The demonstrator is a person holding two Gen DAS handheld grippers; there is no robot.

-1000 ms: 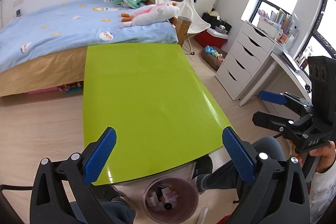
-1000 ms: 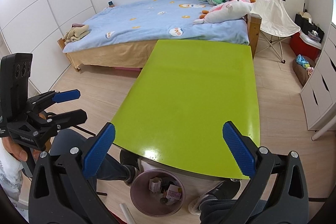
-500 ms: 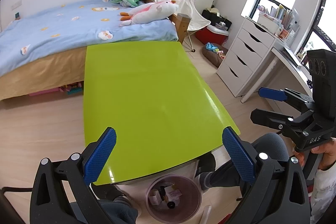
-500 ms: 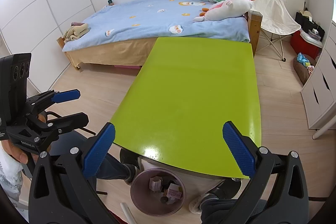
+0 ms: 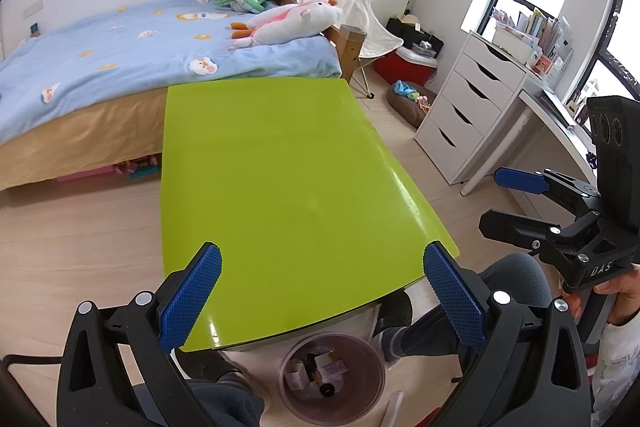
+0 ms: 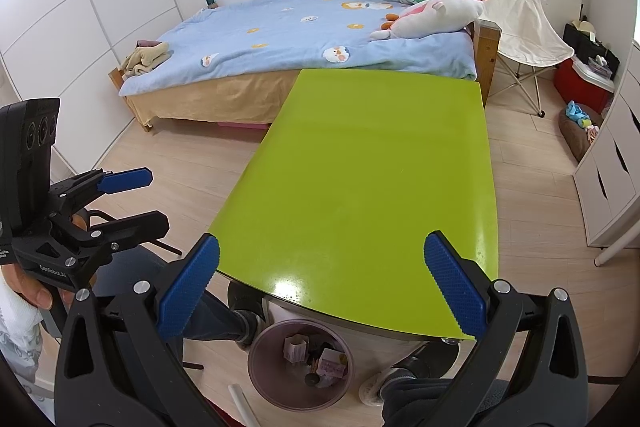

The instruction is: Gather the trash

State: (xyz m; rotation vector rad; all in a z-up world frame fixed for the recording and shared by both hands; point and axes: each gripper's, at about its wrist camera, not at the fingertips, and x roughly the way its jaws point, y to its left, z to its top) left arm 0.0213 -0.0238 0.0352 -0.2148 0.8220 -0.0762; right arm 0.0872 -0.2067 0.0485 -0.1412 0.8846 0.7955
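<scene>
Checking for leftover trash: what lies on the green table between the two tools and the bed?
Nothing: the green table is bare up to the bed, in both wrist views.

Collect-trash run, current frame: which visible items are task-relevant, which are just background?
Task-relevant:
- trash bin on the floor under the table's near edge, scraps inside
- left gripper, open, empty
- right gripper, open, empty
- green table

Background:
- bed
- plush toys
- folding chair
- drawer unit
</scene>
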